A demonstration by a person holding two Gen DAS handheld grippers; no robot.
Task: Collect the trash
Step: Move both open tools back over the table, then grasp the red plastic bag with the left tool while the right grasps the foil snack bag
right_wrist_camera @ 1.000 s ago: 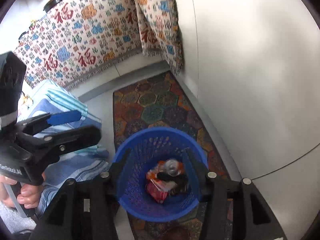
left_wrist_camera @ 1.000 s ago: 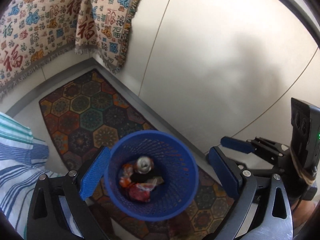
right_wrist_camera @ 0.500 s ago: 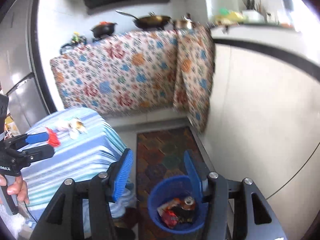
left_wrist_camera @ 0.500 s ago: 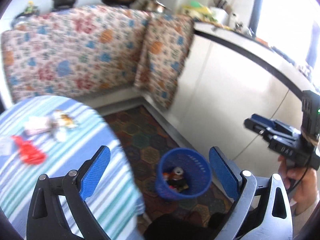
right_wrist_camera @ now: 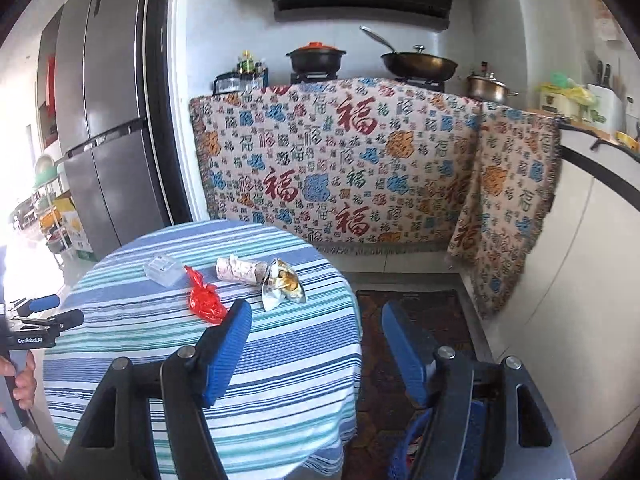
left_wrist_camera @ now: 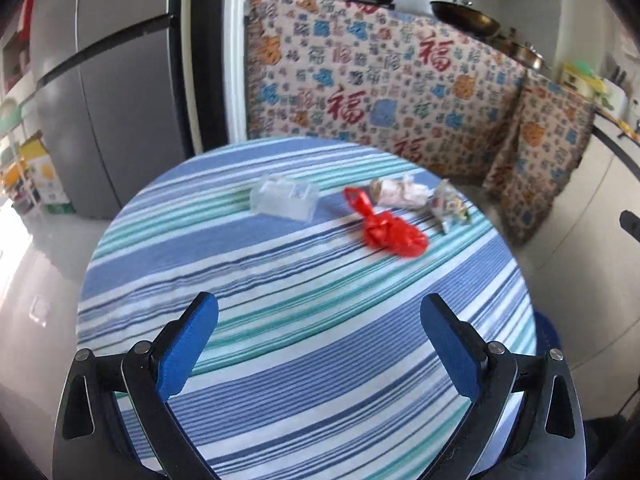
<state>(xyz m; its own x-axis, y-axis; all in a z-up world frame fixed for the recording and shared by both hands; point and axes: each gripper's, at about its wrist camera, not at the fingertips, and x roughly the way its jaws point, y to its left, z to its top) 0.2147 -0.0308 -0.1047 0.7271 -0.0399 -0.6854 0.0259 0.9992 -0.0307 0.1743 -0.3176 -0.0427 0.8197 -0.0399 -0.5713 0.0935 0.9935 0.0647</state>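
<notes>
Above the striped worktop (left_wrist_camera: 280, 280), both grippers, left (left_wrist_camera: 320, 344) and right (right_wrist_camera: 316, 344), hover with jaws wide and empty, the right's having just been opening, so the next pickup likely calls for reaching the red bag (left_wrist_camera: 390, 230).

The table (right_wrist_camera: 256, 392) wears striped matt cloth. A crinkly red plastic bag (right_wrist_camera: 205, 298) shines beside a clear plastic box (right_wrist_camera: 162, 269). The fridge (right_wrist_camera: 108, 120) looks like brushed metal.

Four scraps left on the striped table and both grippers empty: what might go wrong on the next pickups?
1. The red plastic bag, the paper wrap and the foil snack wrapper lie close together, so wide jaws may snag two or knock one off the table's near edge.
2. The clear plastic box looks smooth and may slip.
3. The right gripper hangs past the table edge and may brush the cloth.
</notes>
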